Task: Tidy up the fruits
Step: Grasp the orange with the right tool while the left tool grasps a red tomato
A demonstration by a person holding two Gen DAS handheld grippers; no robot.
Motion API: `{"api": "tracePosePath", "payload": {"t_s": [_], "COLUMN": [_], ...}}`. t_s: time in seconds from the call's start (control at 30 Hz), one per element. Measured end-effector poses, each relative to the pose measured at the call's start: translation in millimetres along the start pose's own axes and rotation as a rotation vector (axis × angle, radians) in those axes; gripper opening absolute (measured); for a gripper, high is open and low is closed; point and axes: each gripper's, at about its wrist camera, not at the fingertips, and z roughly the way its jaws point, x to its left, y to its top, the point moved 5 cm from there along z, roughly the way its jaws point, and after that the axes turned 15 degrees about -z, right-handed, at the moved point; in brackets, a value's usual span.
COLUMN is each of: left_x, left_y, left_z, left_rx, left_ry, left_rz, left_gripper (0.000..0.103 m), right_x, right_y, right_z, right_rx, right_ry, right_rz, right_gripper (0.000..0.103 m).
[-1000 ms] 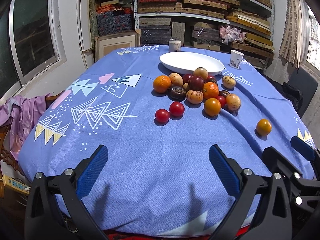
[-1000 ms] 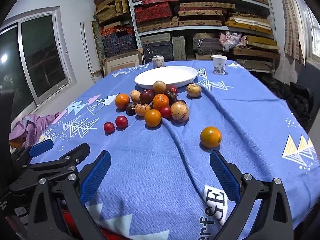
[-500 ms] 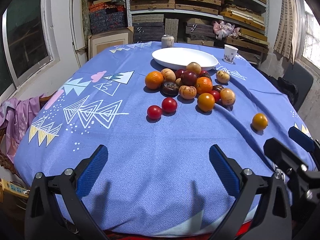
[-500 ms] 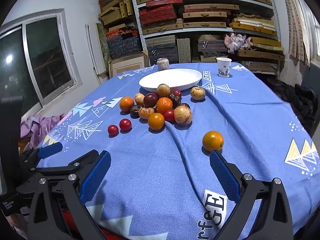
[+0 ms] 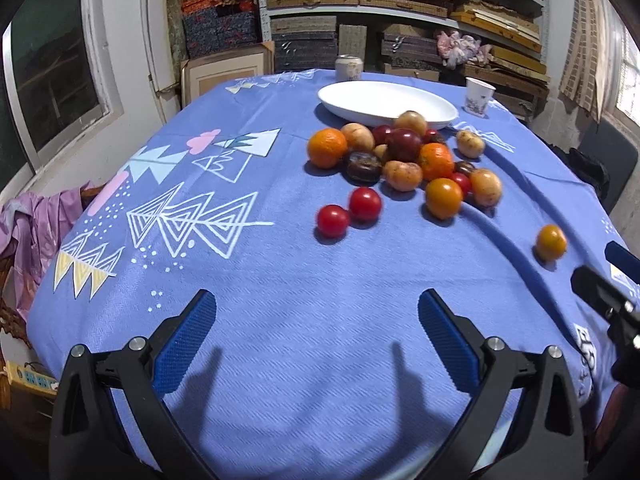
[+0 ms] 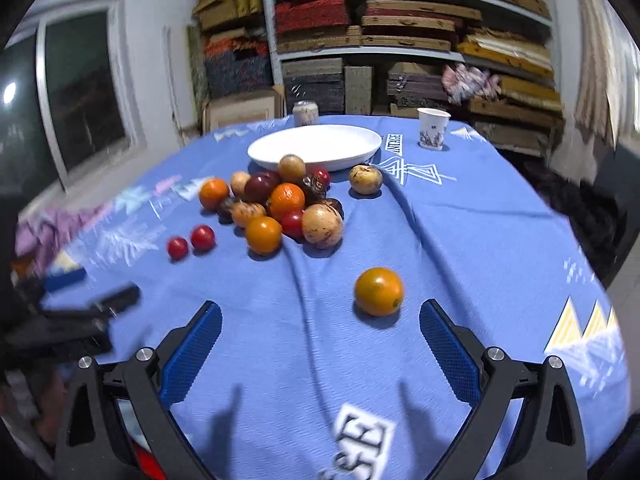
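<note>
A pile of oranges, plums and speckled yellow fruits (image 5: pixel 404 156) (image 6: pixel 286 202) lies on the blue tablecloth in front of a white oval plate (image 5: pixel 386 102) (image 6: pixel 314 146) that holds nothing. Two red tomatoes (image 5: pixel 348 212) (image 6: pixel 190 242) sit to the pile's left. One orange (image 5: pixel 551 242) (image 6: pixel 378 291) lies apart, just ahead of my right gripper (image 6: pixel 320 320), which is open. My left gripper (image 5: pixel 316 310) is open too, over bare cloth short of the tomatoes. Nothing is held.
A paper cup (image 5: pixel 479 96) (image 6: pixel 433 127) and a drink can (image 5: pixel 349 68) (image 6: pixel 305 114) stand behind the plate. Shelves of stacked boxes (image 5: pixel 400 4) fill the back wall. A purple cloth (image 5: pixel 32 224) hangs at the left table edge. A dark chair (image 5: pixel 608 160) is at right.
Both grippers have moved forward over the table, so the fruits look closer. The right gripper has come up to the lone orange. Both stayed open.
</note>
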Motion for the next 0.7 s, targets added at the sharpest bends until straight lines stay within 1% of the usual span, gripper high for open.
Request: {"api": "tracePosePath", "payload": {"t_s": [0.07, 0.1, 0.17, 0.2, 0.3, 0.33, 0.37, 0.43, 0.47, 0.57, 0.7], "left_x": [4.7, 6.6, 8.7, 9.4, 8.1, 6.3, 3.4, -2.7, -6.7, -12.9, -15.3], "left_y": [2.3, 3.2, 4.1, 5.2, 7.7, 8.6, 10.0, 12.2, 14.4, 21.9, 33.3], "left_z": [6.2, 9.9, 14.9, 17.0, 21.0, 22.9, 26.5, 32.9, 37.7, 49.1, 67.8], "left_rx": [0.016, 0.025, 0.040, 0.043, 0.042, 0.046, 0.055, 0.077, 0.100, 0.144, 0.205], "left_ry": [-0.002, -0.002, 0.000, -0.004, -0.009, -0.013, -0.023, -0.053, -0.080, -0.136, -0.168], "left_rz": [-0.017, -0.025, -0.030, -0.031, -0.022, -0.016, -0.007, 0.009, 0.016, 0.001, -0.038], "left_gripper": [0.099, 0.099, 0.099, 0.099, 0.099, 0.099, 0.099, 0.099, 0.099, 0.099, 0.099], "right_x": [-4.6, -7.2, -17.4, -22.6, -38.3, -39.5, -40.9, -42.8, -42.5, -41.7, -44.1], "right_y": [0.4, 0.0, 0.0, 0.1, 1.5, 0.9, 0.1, -1.3, -2.1, -2.6, -5.6], "right_z": [10.5, 14.8, 26.5, 30.7, 47.9, 51.5, 56.2, 63.9, 65.3, 67.2, 70.7], "right_rx": [0.018, 0.025, 0.043, 0.048, 0.073, 0.084, 0.096, 0.110, 0.113, 0.116, 0.124], "right_ry": [-0.010, 0.000, 0.040, 0.056, 0.065, 0.064, 0.067, 0.081, 0.089, 0.083, 0.077], "right_rz": [-0.024, -0.019, 0.026, 0.051, 0.095, 0.097, 0.099, 0.111, 0.114, 0.116, 0.140], "right_gripper": [0.100, 0.100, 0.094, 0.093, 0.090, 0.085, 0.081, 0.077, 0.076, 0.076, 0.076]}}
